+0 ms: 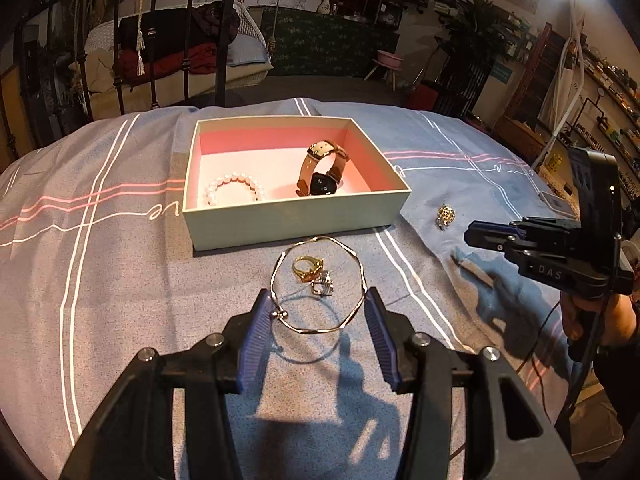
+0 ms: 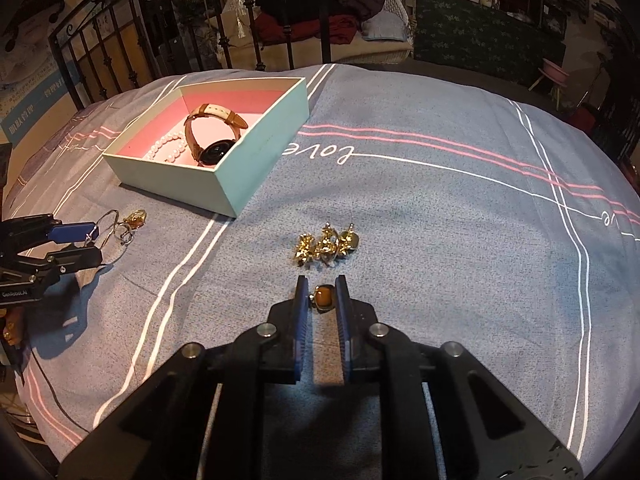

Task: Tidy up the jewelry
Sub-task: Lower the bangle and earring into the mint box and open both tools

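The thin wavy bangle (image 1: 318, 286) is held across its width between the two blue pads (image 1: 256, 324) of the left gripper (image 1: 318, 312), and appears to be lifted off the bedspread (image 1: 120, 280), since a ring-shaped shadow is cast on the cloth below it. Its loop lies roughly flat and extends forward from the fingertips, so that the open gift box (image 1: 296, 220) is found straight ahead of the fingers, with its near wall just beyond the far arc of the bangle. A gold ring (image 1: 307, 268) and a silver ring (image 1: 323, 285) are seen through the loop, on the cloth underneath. Inside the box a pearl bracelet (image 1: 234, 190) and a wristwatch (image 1: 322, 170) are already laid.

On the other side, an amber-stone ring (image 2: 323, 298) is pinched near the tips of the right gripper (image 2: 322, 294), whose jaws are nearly closed upon it. A cluster of gold earrings (image 2: 326, 245) lies just ahead of those fingertips, and the box is found well apart, ahead and to the left.

The left hand is judged the nearer to the box; a short forward carry over the near wall is what its next move would call for
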`<action>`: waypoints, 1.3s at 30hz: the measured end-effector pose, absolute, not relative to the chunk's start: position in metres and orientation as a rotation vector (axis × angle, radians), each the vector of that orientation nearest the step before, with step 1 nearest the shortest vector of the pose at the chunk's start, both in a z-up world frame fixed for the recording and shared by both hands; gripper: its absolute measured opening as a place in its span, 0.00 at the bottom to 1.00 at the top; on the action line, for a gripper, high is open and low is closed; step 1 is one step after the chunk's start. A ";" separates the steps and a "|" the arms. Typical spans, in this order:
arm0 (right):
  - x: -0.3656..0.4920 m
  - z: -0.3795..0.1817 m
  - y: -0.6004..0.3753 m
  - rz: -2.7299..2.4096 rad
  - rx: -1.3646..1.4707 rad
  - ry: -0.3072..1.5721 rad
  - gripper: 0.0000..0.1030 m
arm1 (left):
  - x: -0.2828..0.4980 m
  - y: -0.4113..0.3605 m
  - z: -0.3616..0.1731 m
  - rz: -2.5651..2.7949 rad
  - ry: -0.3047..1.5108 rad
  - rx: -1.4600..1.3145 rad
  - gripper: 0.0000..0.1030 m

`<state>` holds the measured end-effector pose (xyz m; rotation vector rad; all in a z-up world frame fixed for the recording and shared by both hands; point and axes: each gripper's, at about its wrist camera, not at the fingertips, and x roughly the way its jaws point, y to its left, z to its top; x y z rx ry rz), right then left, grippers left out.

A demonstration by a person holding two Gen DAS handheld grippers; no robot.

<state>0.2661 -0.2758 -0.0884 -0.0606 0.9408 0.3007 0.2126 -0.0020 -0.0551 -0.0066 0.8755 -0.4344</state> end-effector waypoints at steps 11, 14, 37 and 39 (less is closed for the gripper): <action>0.251 -0.053 -0.238 0.431 -0.035 0.884 0.14 | 0.253 0.002 -0.010 -0.426 0.795 0.088 0.45; 0.255 -0.036 -0.226 0.483 0.010 0.854 0.14 | 0.277 0.002 -0.010 -0.440 0.818 0.105 0.45; 0.355 -0.050 -0.152 0.472 -0.163 0.972 0.14 | 0.367 -0.026 -0.080 -0.394 1.062 0.191 0.46; 0.357 -0.056 -0.147 0.471 -0.188 0.988 0.14 | 0.366 -0.025 -0.081 -0.389 1.060 0.205 0.46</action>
